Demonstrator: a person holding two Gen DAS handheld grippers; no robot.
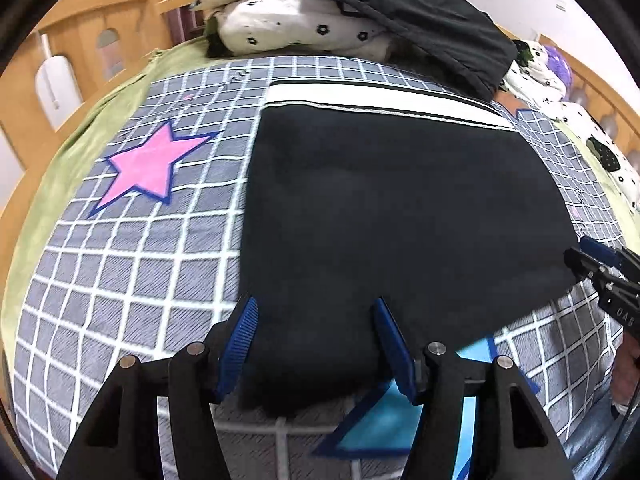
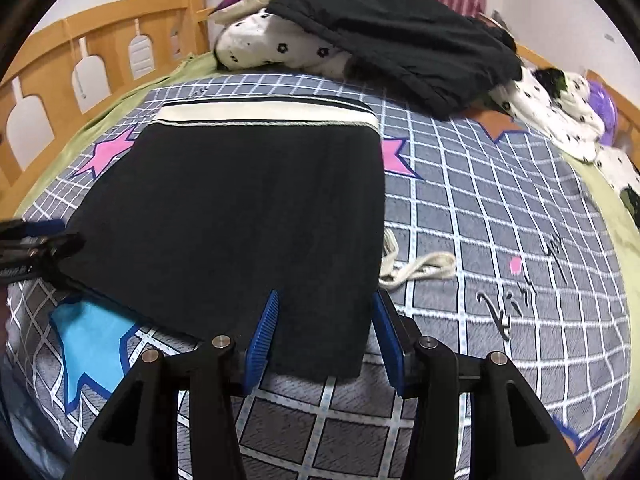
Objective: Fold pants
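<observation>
Black pants with a white stripe band at the far end lie folded flat on the checked bed cover; they also show in the right wrist view. My left gripper is open, its blue pads either side of the near left edge of the pants. My right gripper is open over the near right corner of the pants, and its tip shows in the left wrist view. A white drawstring lies on the cover just right of the pants.
A pile of bedding with a black garment on top sits at the far end of the bed. A wooden bed rail runs along the left. The cover has pink and blue star prints.
</observation>
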